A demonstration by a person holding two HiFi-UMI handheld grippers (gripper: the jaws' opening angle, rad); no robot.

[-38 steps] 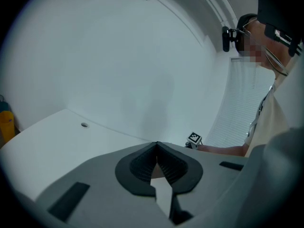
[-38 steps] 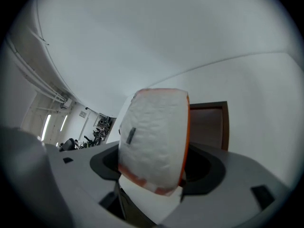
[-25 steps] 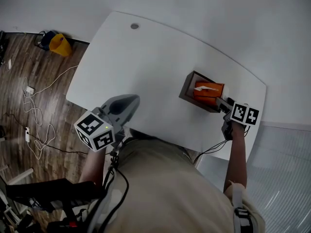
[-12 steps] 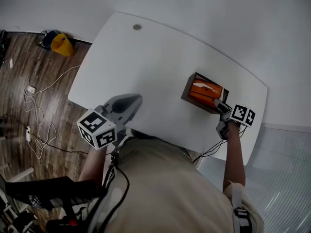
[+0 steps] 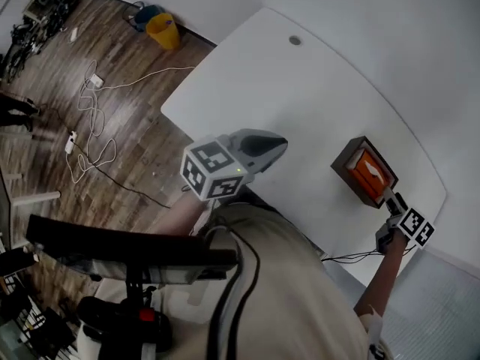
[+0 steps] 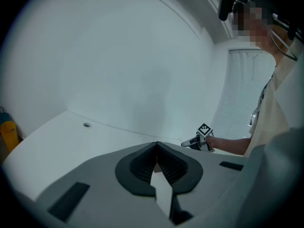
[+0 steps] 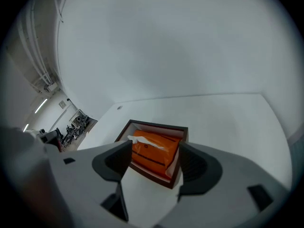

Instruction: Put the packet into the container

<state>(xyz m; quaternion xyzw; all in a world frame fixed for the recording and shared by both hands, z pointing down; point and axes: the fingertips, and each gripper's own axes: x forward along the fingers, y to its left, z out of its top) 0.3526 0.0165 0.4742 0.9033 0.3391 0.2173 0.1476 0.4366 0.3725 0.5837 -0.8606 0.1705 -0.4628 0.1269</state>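
On the counter [image 5: 300,103]: we see the orange packet [image 7: 153,150] lying inside the dark container [image 7: 156,125], at the right of the head view; we judge it is already placed.
Right hand-held gripper [image 5: 388,196]: its jaws are apart and opening, just at the near side of the container. The packet shows between them, but the pads do not press on it.
Left hand-held gripper [image 6: 156,147]: jaws together, nothing between them, well apart from the container.
Step in hand: we think it is the release and the drawing away.
How to do it well: we should let the jaws open fully, then draw back along their own line.
Risk: a pad could catch the near wall and shift the container.
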